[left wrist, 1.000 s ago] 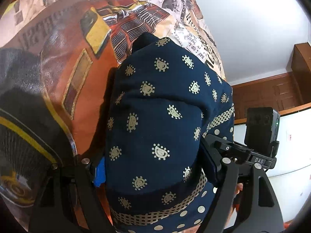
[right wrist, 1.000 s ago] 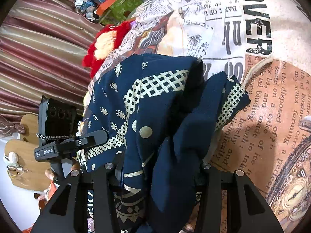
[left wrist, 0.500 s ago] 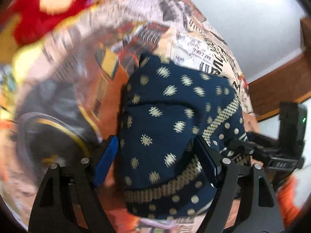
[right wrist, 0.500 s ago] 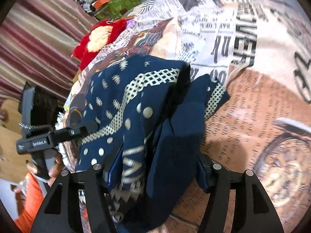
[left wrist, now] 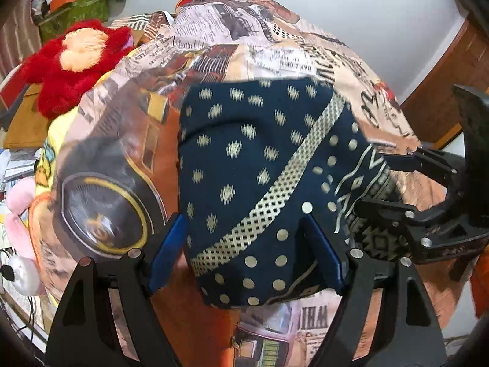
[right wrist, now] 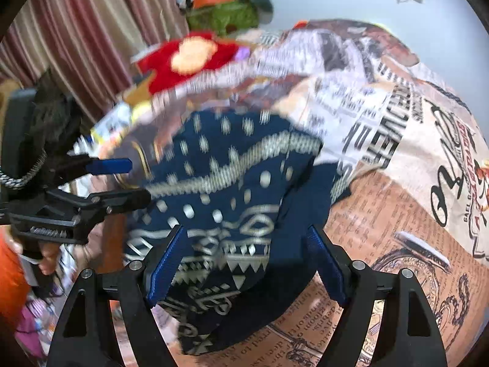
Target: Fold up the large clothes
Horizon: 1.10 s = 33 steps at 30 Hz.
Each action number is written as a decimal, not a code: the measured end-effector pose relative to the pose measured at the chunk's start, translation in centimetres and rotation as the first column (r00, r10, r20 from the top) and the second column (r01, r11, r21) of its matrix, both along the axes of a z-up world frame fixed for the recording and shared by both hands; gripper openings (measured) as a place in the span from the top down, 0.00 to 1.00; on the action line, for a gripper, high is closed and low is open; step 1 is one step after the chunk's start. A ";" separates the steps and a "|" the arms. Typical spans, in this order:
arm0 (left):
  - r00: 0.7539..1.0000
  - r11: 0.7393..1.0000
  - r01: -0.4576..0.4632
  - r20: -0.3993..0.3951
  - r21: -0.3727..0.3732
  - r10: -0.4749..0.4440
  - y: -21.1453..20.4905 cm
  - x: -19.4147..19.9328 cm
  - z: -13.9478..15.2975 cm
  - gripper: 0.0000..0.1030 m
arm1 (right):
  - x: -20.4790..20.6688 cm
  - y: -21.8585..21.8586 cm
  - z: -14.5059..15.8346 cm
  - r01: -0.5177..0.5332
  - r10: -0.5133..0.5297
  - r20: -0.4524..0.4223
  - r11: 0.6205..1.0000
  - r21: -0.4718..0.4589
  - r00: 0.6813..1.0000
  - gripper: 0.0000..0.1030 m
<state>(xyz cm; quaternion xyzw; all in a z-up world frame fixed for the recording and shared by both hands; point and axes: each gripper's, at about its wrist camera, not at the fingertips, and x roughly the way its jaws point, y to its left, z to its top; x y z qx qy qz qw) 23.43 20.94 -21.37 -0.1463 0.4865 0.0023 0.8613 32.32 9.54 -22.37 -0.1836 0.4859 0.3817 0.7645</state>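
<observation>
A navy garment (left wrist: 250, 165) with cream dots and lattice bands lies folded into a compact bundle on the printed bedspread (left wrist: 122, 128). My left gripper (left wrist: 244, 257) is open, its blue pads on either side of the bundle's near edge. My right gripper (right wrist: 244, 263) is open too, straddling the same bundle (right wrist: 232, 189) from its other side. The right gripper also shows at the right of the left wrist view (left wrist: 406, 208), and the left gripper shows at the left of the right wrist view (right wrist: 91, 189). The right wrist view is motion-blurred.
A red plush toy (left wrist: 73, 61) lies at the back left of the bed. A green box with clutter (left wrist: 73, 9) stands behind it. Striped curtains (right wrist: 76, 39) hang at the left. A wooden panel (left wrist: 452, 70) lies at the right.
Both grippers have opened and drawn back from the garment, which now lies released as a folded bundle on the bedspread.
</observation>
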 end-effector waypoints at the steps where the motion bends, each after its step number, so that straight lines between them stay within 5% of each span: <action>1: 1.000 1.000 0.002 0.004 0.005 -0.002 -0.1 -0.4 -0.3 0.22 | 0.0 -0.1 -0.7 -0.002 0.002 0.000 1.000 -0.027 1.000 0.23; 8: 0.998 0.993 0.059 -0.009 0.101 -0.058 -1.5 -3.0 -2.1 0.17 | 0.2 -4.6 -2.8 -0.009 0.006 -0.041 0.998 -0.062 0.999 0.16; 17: 0.996 0.978 0.083 0.026 0.192 -0.090 -1.7 -3.4 0.5 0.17 | -0.3 -7.5 -0.1 -0.002 0.002 0.002 0.999 -0.034 1.000 0.14; 22: 0.996 0.968 0.014 0.085 0.250 -0.036 0.2 -1.5 3.0 0.17 | 0.1 -5.7 3.1 -0.022 0.019 0.101 0.999 0.032 0.995 0.14; 26: 0.998 0.962 -0.050 0.054 0.269 0.036 2.8 2.0 2.1 0.17 | 2.0 -2.7 4.1 0.000 -0.011 0.112 0.996 0.094 0.994 0.14; 33: 0.996 0.979 -0.087 0.016 0.182 0.086 4.9 4.2 -0.6 0.17 | 5.7 4.8 1.8 0.006 -0.009 0.052 0.998 0.069 0.999 0.14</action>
